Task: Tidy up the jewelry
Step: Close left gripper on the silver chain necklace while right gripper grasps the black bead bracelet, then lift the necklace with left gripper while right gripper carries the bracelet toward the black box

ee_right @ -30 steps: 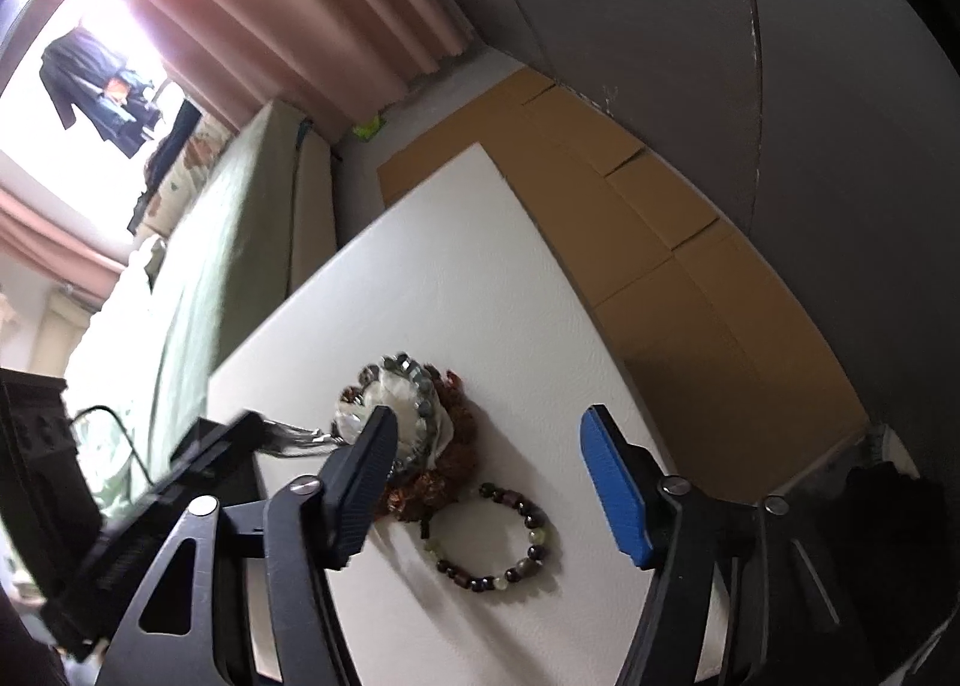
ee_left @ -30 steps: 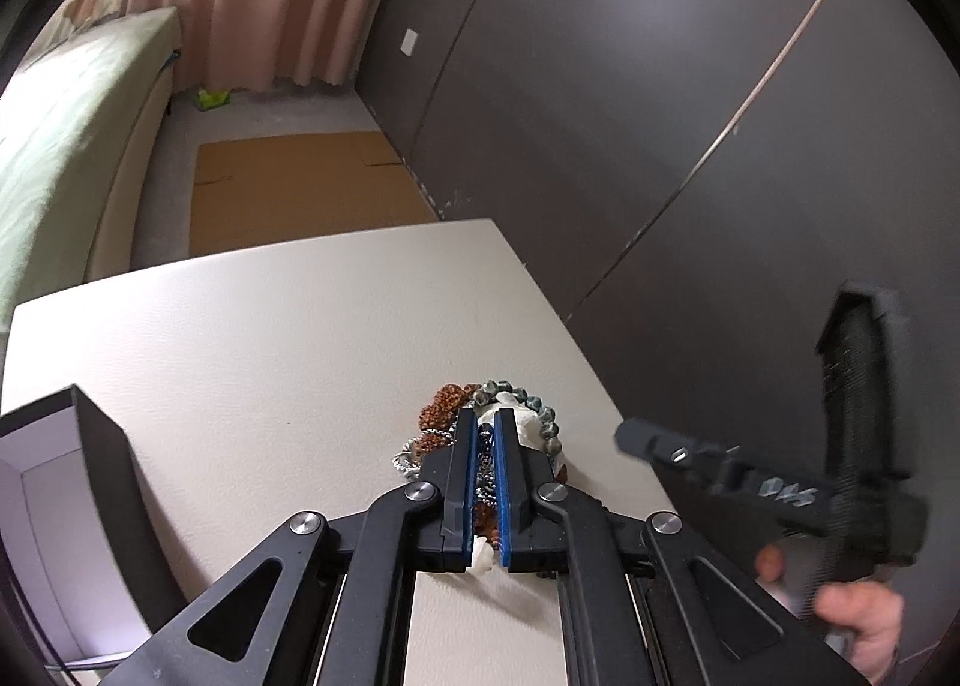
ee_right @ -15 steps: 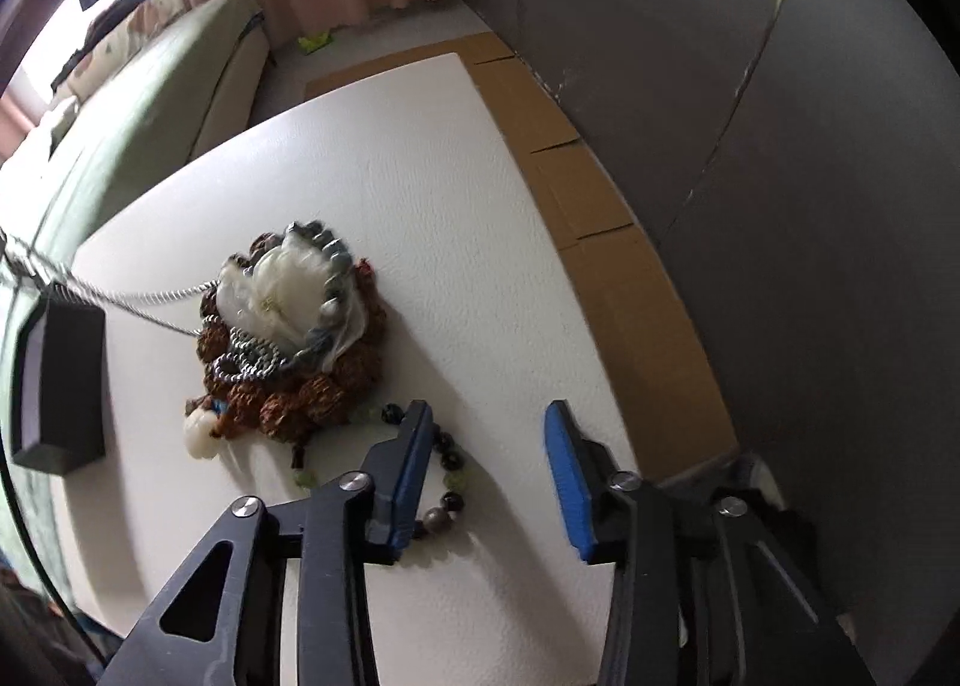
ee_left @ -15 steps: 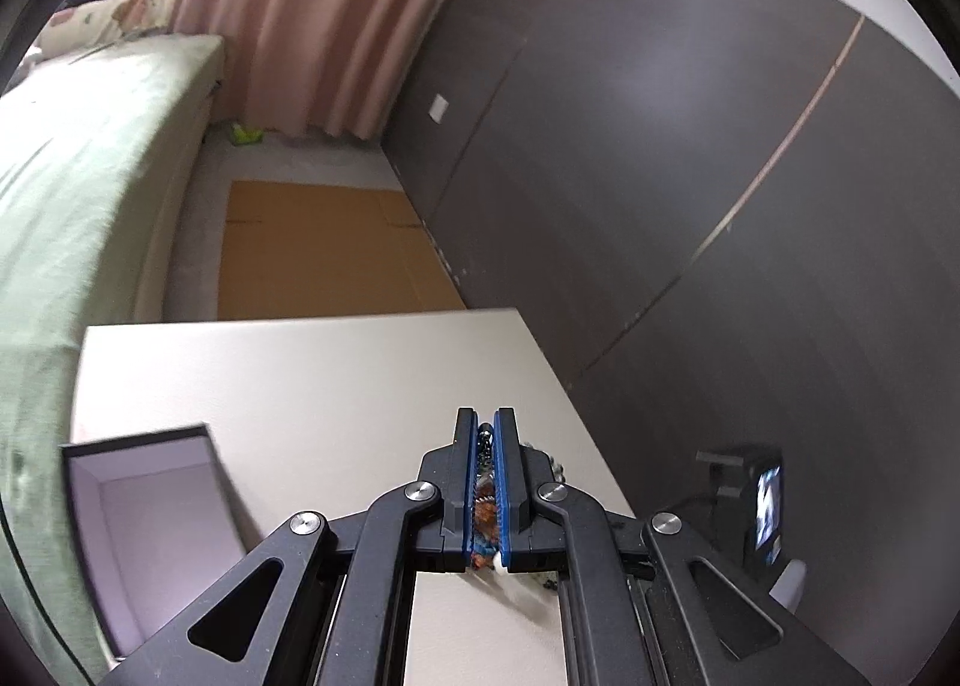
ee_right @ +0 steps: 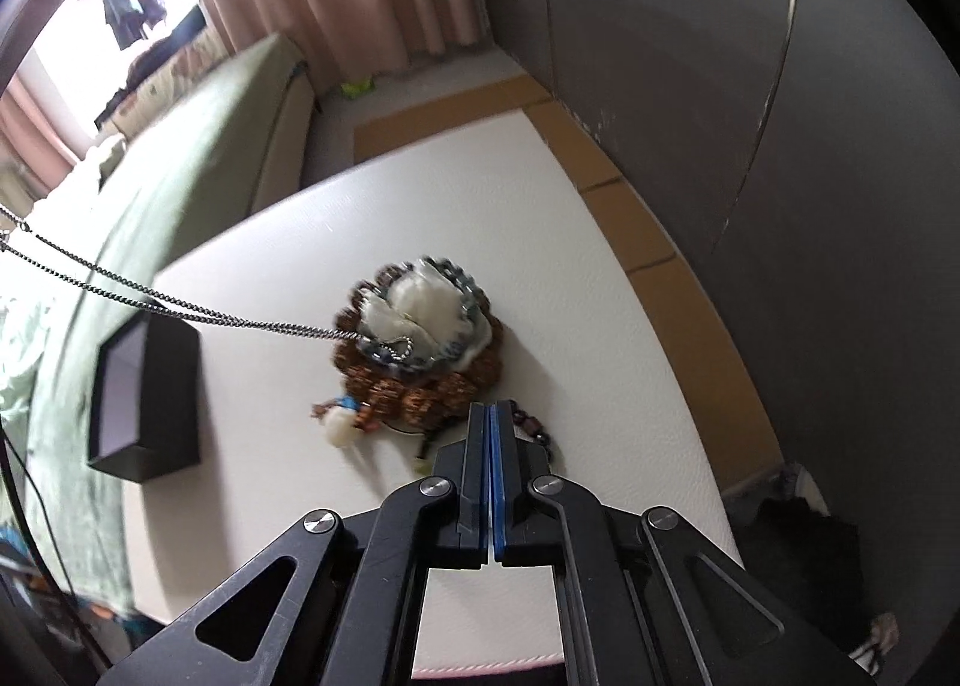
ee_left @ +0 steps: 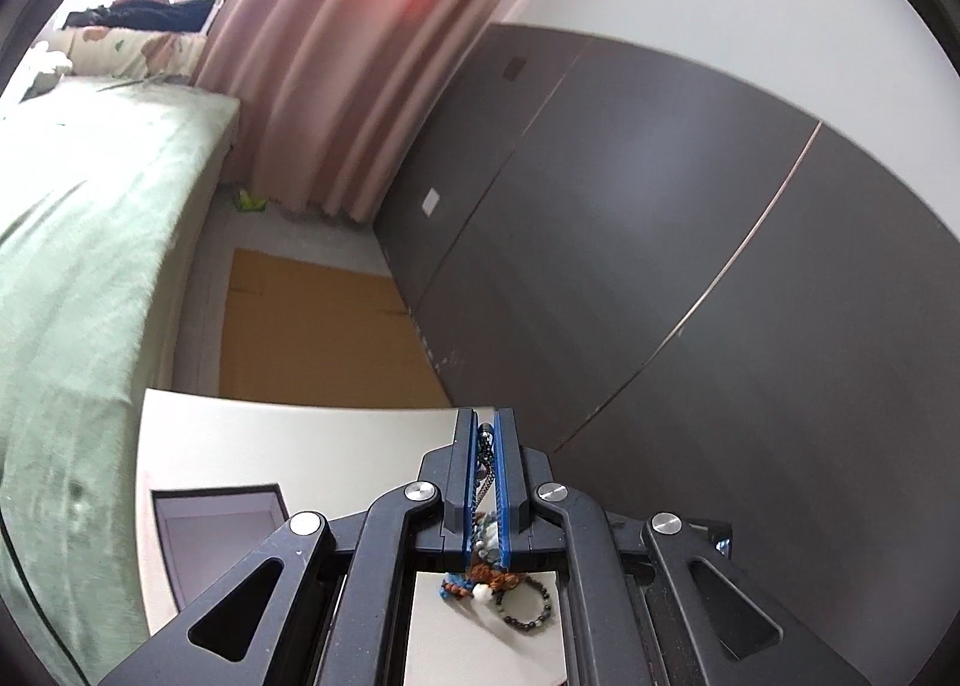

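L tongs [ee_left: 485, 428] clamped narrow on a metal chain [ee_right: 180, 305]; chain runs taut from them, off-frame in R view, down to the jewelry pile [ee_right: 420, 338] on the white worktop [ee_right: 600, 290]. In L view the pile sits below and behind the tong tips, seen thru the frame gap. R tongs [ee_right: 491, 416] have just been closing, pads now together, tips over the near edge of the pile by a dark bead bracelet [ee_right: 534, 434]; can't tell if a bead is pinched. Black box [ee_right: 144, 398] lies left of pile, apart.
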{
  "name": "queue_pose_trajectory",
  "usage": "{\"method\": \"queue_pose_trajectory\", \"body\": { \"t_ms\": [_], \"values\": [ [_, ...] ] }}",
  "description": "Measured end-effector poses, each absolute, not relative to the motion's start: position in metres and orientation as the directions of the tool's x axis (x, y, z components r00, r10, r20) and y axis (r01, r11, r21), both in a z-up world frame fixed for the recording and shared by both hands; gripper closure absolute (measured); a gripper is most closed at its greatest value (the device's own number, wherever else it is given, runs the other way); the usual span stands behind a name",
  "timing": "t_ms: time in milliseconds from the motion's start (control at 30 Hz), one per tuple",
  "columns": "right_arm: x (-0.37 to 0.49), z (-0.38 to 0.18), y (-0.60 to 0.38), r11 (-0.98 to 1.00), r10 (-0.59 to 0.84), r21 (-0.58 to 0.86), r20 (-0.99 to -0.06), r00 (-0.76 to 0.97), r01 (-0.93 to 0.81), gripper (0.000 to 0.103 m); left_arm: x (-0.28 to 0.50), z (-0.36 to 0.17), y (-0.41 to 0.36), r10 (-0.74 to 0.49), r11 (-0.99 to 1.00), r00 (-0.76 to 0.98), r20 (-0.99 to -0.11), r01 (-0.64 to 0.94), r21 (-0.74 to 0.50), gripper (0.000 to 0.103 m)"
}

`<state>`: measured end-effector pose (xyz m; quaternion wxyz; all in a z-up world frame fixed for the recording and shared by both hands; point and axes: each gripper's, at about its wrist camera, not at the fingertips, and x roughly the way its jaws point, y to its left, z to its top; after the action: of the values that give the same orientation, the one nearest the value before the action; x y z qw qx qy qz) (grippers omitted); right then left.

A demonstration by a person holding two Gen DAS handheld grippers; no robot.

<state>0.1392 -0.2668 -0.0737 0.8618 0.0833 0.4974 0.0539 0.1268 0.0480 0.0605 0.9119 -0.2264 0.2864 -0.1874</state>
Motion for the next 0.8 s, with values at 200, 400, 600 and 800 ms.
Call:
{"method": "queue_pose_trajectory", "body": {
  "t_ms": [200, 400, 600, 800],
  "values": [
    [0.145, -0.088, -0.258, 0.992, 0.101, 0.122, -0.892, 0.441, 0.018, 0.082, 0.114, 0.078, 0.068, -0.456, 0.823, 0.799, -0.392, 0.212, -0.527, 0.099],
    [0.148, -0.117, -0.247, 0.999, 0.032, 0.043, -0.913, 0.406, 0.019, 0.062, 0.101, 0.093, 0.087, -0.438, 0.821, 0.824, -0.360, 0.204, -0.533, 0.099],
    [0.148, -0.119, -0.238, 1.000, 0.000, -0.006, -0.922, 0.387, -0.015, 0.093, 0.093, 0.104, 0.094, -0.427, 0.823, 0.843, -0.327, 0.213, -0.527, 0.099],
    [0.130, -0.087, -0.242, 0.990, 0.135, 0.130, -0.845, 0.517, -0.047, 0.094, 0.088, 0.115, 0.096, -0.413, 0.835, 0.855, -0.314, 0.219, -0.505, 0.099]
  ]
}}
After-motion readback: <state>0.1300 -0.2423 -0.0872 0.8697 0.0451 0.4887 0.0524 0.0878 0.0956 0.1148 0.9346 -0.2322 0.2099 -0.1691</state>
